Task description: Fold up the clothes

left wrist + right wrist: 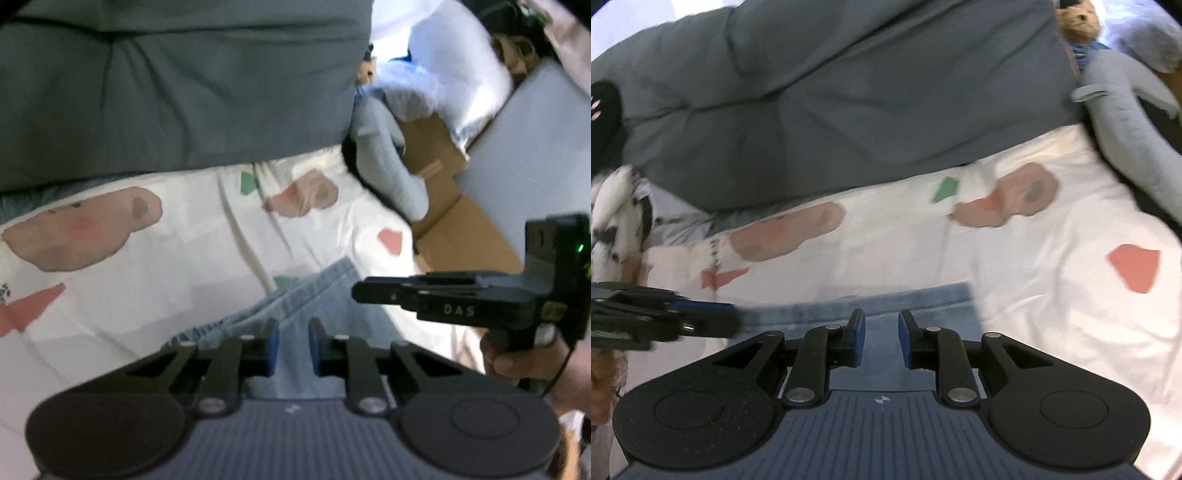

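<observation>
The denim garment [886, 306] lies on the bed sheet [1052, 295], hem running crosswise. It passes between the parted fingers of the left gripper [293, 345] and right gripper [881, 341], neither visibly clamped.

The letters "DAS" are printed in pale capitals on the black side of the right gripper [373, 291], as seen from the left wrist view. A small yellowish label is fixed further back on the same body, but its marking is too blurred to be read. A small pale emblem is stamped on the ribbed housing of each gripper, near the front edge; no lettering can be made out in it. On the left gripper [735, 319], seen from the right wrist view, no readable text is shown.
</observation>
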